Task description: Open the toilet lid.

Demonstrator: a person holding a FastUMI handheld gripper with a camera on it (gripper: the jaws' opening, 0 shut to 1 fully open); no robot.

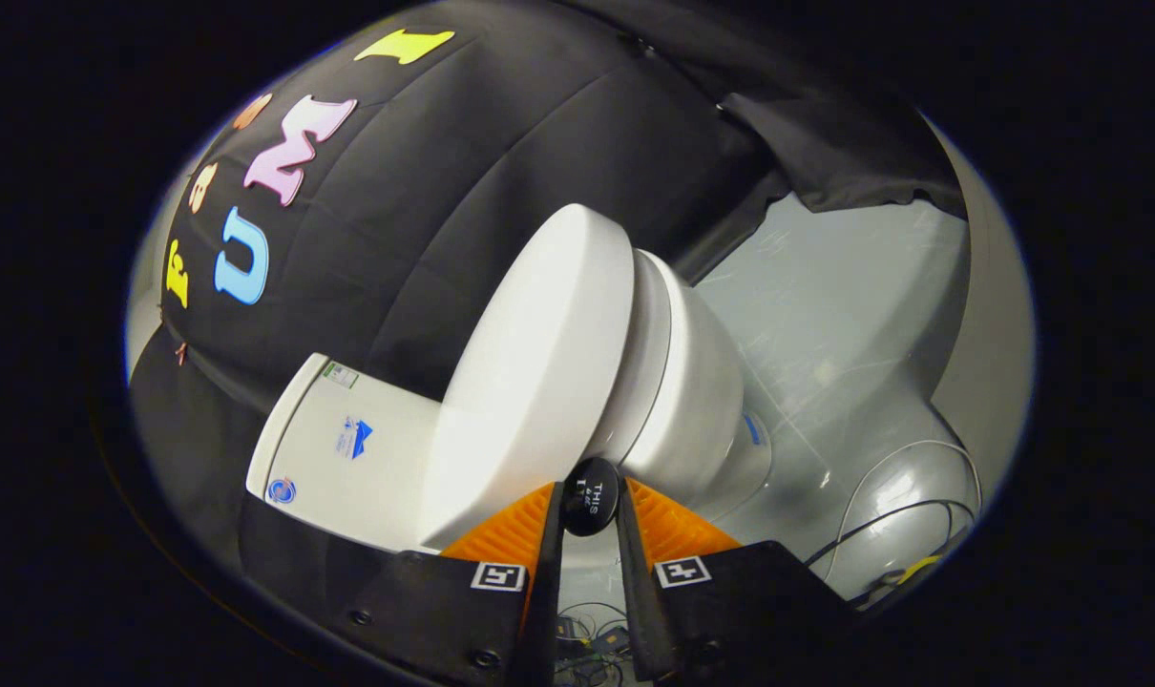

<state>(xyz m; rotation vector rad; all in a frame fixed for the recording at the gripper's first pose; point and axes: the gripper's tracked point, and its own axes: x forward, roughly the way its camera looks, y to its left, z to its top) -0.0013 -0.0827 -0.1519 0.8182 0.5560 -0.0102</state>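
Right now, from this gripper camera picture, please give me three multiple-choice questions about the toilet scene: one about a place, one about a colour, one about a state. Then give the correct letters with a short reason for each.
1. Where is the small black knob?
A. between the two fingers
B. on top of the tank
C. on the floor by the cables

2. What colour are the finger pads?
A. blue
B. orange
C. green

3. How does the toilet lid stand?
A. taken off
B. flat down on the bowl
C. raised off the seat a little at the front

Key:
1 A, the gripper has a finger close on each side of the knob at the lid's front edge.
2 B, the ribbed pads show orange.
3 C, a narrow gap shows between the lid and the seat on the bowl.
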